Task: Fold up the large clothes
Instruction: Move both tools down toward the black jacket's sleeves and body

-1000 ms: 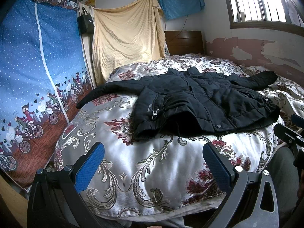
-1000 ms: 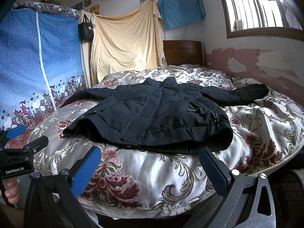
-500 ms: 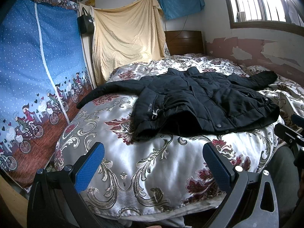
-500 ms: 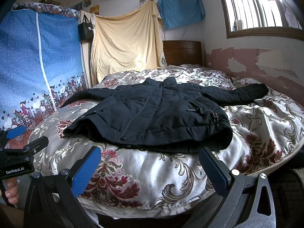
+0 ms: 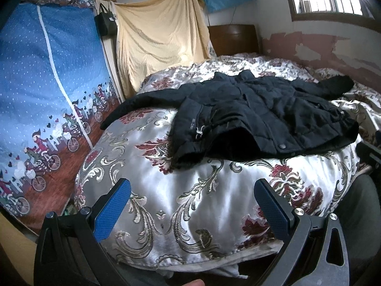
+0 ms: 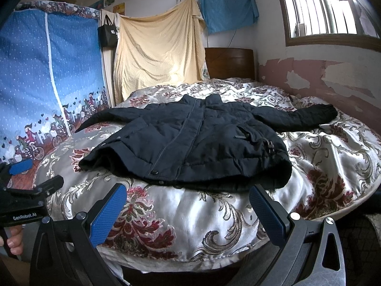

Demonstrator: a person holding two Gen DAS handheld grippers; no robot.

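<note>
**benchfold:** So where's the jacket sitting? The black quilted padded jacket (image 6: 190,143) lies front-up on the bed's shiny floral satin quilt (image 6: 190,219), both sleeves thrown out sideways, collar pointing toward the brown wooden headboard (image 6: 229,63). Its hem sits near the quilt's front edge but not over it; there's a strip of bare satin between hem and edge.

**umi_lurker:** And the claws?

**benchfold:** Left gripper (image 5: 193,205) has its blue-padded fingers (image 5: 112,211) spread wide, nothing between them, hovering in front of the quilt's near edge on the jacket's left-sleeve side. Right gripper (image 6: 188,208) is the same deal: spread wide, empty, pointed at the hem's middle, apart from the cloth. In the right wrist view the left gripper shows at the far left, with the fingers of a hand (image 6: 13,240) wrapped on its handle.

**umi_lurker:** Room to work?

**benchfold:** Decent. Bare quilt all around the jacket, most on the window-wall side past the right sleeve. Left side is tighter: the blue fabric wardrobe with the cyclist print (image 5: 42,90) stands just beside the bed, and the left sleeve's cuff reaches nearly to that quilt edge. A cream sheet (image 6: 157,50) hangs on the wall behind.

**umi_lurker:** Anything changed from a second ago?

**benchfold:** Barely. The jacket hasn't budged. The left wrist view now shows it a bit higher in frame and slightly tilted, so that gripper shifted a touch; the right view looks identical.
</note>
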